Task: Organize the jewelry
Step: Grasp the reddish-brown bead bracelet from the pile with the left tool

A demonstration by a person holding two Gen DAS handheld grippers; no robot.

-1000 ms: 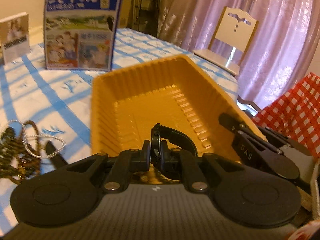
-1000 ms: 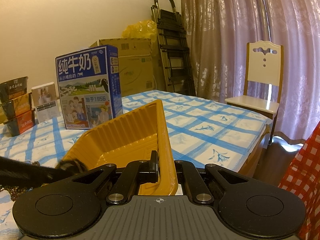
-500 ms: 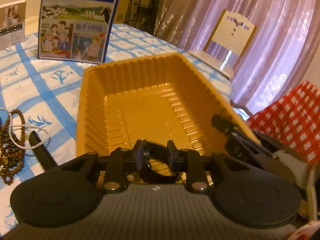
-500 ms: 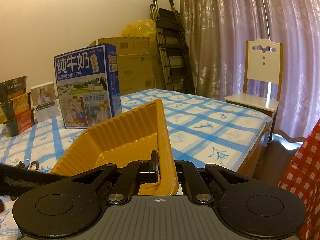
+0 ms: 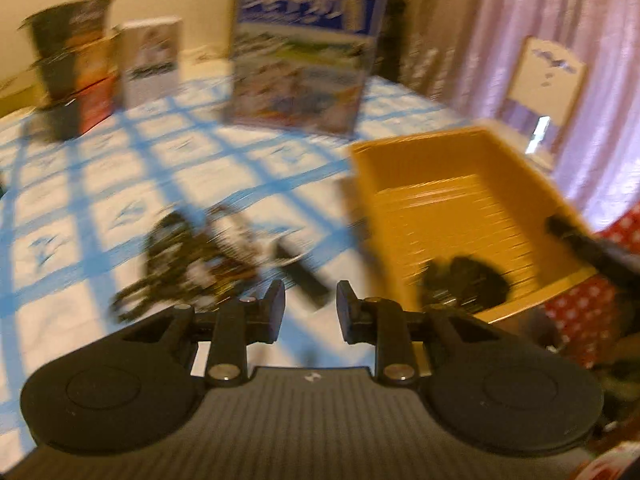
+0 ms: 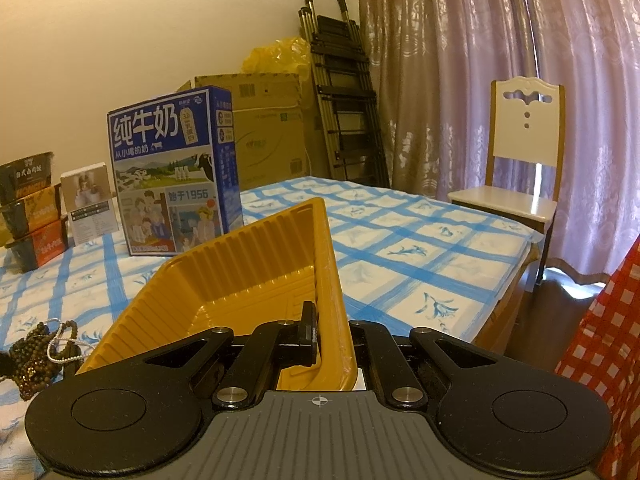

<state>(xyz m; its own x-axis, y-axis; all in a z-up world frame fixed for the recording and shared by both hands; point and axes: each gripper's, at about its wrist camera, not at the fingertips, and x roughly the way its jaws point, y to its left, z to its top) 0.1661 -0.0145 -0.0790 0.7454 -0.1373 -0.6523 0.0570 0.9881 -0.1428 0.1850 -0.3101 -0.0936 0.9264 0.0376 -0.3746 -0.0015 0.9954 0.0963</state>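
My right gripper is shut on the near wall of the yellow ribbed tray and holds it tilted on the table. In the blurred left wrist view, a black band-like piece lies in the near end of the tray. My left gripper hovers left of the tray; its jaws are opening and nothing is between them. Just beyond it lies a tangle of brown bead strings and a silver chain, which also shows at the left of the right wrist view as the bead pile.
A blue milk carton box stands behind the tray, with stacked food bowls and a small white box at the far left. A white chair stands past the table's far corner. Red checked cloth is near right.
My left gripper let go of the black piece, which now lies in the tray, then swung left towards the bead pile with its jaws wider. The right gripper and tray stayed put.
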